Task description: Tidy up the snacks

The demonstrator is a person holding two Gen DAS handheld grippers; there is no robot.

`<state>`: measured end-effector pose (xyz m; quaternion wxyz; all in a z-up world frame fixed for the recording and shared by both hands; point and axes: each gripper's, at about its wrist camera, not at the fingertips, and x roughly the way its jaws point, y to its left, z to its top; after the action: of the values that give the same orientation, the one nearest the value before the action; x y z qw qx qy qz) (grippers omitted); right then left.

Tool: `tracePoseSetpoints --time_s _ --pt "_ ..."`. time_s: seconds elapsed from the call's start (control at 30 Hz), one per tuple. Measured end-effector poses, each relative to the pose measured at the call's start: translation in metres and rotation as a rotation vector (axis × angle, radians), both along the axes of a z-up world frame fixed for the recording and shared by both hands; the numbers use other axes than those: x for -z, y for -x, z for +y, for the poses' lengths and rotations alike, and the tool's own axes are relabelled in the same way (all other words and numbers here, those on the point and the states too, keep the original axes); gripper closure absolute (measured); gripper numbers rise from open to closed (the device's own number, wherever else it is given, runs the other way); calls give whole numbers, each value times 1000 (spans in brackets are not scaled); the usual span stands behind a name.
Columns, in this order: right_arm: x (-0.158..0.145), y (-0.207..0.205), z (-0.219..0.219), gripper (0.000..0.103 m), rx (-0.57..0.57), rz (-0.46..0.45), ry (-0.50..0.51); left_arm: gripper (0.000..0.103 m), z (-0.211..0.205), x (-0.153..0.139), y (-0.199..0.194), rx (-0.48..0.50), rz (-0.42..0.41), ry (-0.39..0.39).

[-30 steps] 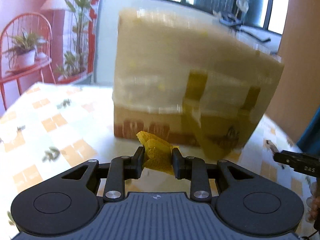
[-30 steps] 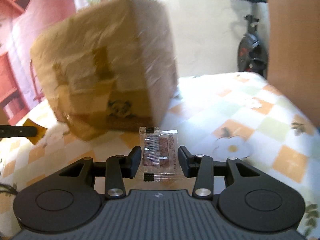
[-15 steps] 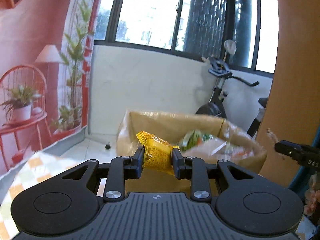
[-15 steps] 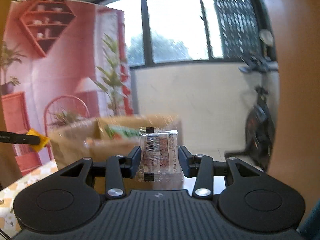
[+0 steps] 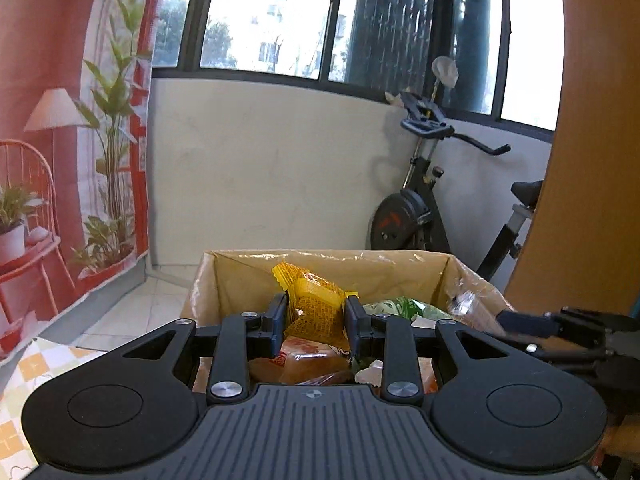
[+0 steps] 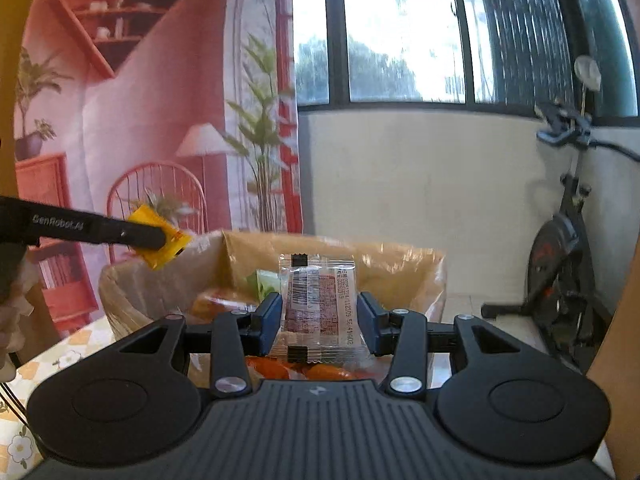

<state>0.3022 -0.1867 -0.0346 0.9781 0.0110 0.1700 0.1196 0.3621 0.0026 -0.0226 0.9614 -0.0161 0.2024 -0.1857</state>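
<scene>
My left gripper hovers over the open cardboard box with a crumpled yellow snack packet between its pads; its jaws are opening slightly. My right gripper is shut on a clear-wrapped reddish snack bar, just in front of the same box. The box is lined with clear plastic and holds several snacks, among them an orange packet and a green one. In the right wrist view the left gripper and its yellow packet reach in from the left.
The box stands on a table with a chequered flower-print cloth. Behind it are a pale low wall under windows and an exercise bike. A printed pink backdrop hangs at the left, a wooden panel at the right.
Both grippers have risen with their packets from table level in front of the box's side to above its rim, so the inside of the box now shows.
</scene>
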Motion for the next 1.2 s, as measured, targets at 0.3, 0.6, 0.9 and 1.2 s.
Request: tracePoseSetpoints --time_s 0.3,0.6,0.9,1.2 --pt "4 1 -3 35 33 58 59 32 14 3 10 -20 27 -20" --pt "-15 23 -5 10 61 47 12 11 24 -13 40 -89 -13 -68" --pt "-26 55 15 0 34 21 -8 8 45 -7 73 -151 1 -30" --pt "-32 83 37 0 109 14 -46 8 68 -7 100 -164 10 -5"
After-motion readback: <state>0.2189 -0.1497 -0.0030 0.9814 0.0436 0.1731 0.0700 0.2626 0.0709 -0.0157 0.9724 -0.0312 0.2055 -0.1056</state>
